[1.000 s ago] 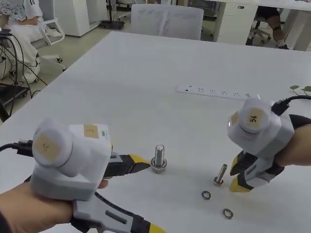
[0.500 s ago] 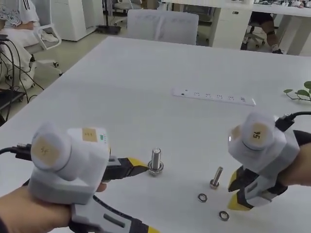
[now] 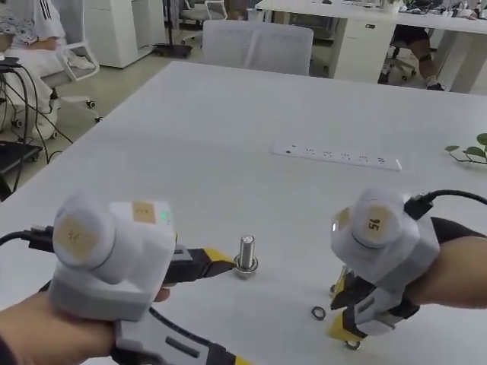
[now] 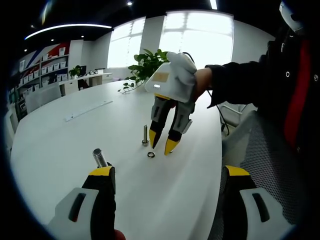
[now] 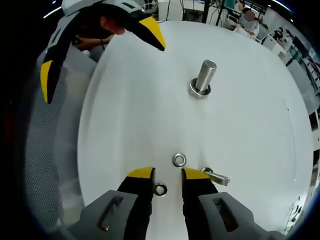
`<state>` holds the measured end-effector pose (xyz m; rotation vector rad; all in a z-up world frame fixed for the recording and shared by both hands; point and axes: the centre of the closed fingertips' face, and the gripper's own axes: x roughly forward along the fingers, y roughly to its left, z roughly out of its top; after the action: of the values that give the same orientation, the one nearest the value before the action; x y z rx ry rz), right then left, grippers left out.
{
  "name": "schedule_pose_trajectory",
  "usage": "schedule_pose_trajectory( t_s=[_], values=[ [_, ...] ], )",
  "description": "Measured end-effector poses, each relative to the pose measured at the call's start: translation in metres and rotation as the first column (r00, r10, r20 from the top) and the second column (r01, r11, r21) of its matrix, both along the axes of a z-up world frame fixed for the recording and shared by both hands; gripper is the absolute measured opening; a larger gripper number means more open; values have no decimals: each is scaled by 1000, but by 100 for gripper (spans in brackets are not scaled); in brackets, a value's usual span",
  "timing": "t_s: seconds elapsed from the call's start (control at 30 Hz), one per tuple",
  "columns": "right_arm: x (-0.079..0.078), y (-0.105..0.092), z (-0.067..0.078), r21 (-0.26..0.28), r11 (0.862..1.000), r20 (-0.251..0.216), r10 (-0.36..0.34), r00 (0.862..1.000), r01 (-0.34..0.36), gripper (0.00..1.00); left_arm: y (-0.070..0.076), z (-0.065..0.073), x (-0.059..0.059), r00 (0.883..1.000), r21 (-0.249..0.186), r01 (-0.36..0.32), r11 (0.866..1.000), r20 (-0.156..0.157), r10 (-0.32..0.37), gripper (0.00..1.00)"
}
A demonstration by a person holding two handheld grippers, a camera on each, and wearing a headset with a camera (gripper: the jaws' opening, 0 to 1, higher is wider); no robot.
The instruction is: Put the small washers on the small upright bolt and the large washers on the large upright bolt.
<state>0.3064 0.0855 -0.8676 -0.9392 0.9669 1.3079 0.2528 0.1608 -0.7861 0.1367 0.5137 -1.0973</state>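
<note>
The large bolt (image 3: 246, 253) stands upright with a ring at its foot (image 5: 200, 91), just right of one finger (image 3: 216, 261) of my left gripper (image 3: 225, 308), which is open wide. The bolt rises by that same finger (image 4: 102, 172) in the left gripper view. The small bolt (image 3: 339, 280) stands upright, partly behind my right gripper (image 3: 338, 310). That gripper (image 5: 167, 175) is open, tips down at the table, with one small washer (image 5: 160, 189) lying between its fingers. A second washer (image 5: 179, 160) lies just ahead of them and shows too as the washer (image 3: 318, 312) left of the gripper.
A white power strip (image 3: 336, 157) lies farther back on the white table (image 3: 228, 137). A plant sprig (image 3: 468, 150) reaches in at the right edge. An office chair (image 3: 257, 46) stands at the far end, and a seated person (image 3: 34, 30) is at the far left.
My right gripper has come down and to the left, over the two loose washers. The left gripper stays by the large bolt. The head camera has tilted a little.
</note>
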Motion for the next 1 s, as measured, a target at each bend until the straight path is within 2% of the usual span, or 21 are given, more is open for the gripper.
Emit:
schedule_pose_trajectory(
  t_s=[0.37, 0.57, 0.77, 0.9, 1.0],
  values=[
    [9, 11, -4, 41, 998, 40, -53, 998, 51, 23, 0, 0, 0, 1000, -2, -3, 1000, 1, 3, 88],
    [12, 10, -8, 34, 997, 47, -68, 997, 67, 23, 1, 0, 0, 1000, -1, -4, 1000, 1, 4, 88],
    [11, 9, -9, 32, 996, 36, -81, 996, 80, 23, 2, 0, 0, 1000, -2, -5, 1000, 1, 5, 88],
    [8, 10, -10, 33, 994, 11, -106, 994, 106, 20, 2, 0, 0, 1000, -3, -6, 1000, 2, 6, 88],
    [8, 9, -10, 32, 994, 12, -107, 994, 107, 20, 2, 0, -1, 1000, -3, -6, 1000, 2, 6, 88]
  ],
)
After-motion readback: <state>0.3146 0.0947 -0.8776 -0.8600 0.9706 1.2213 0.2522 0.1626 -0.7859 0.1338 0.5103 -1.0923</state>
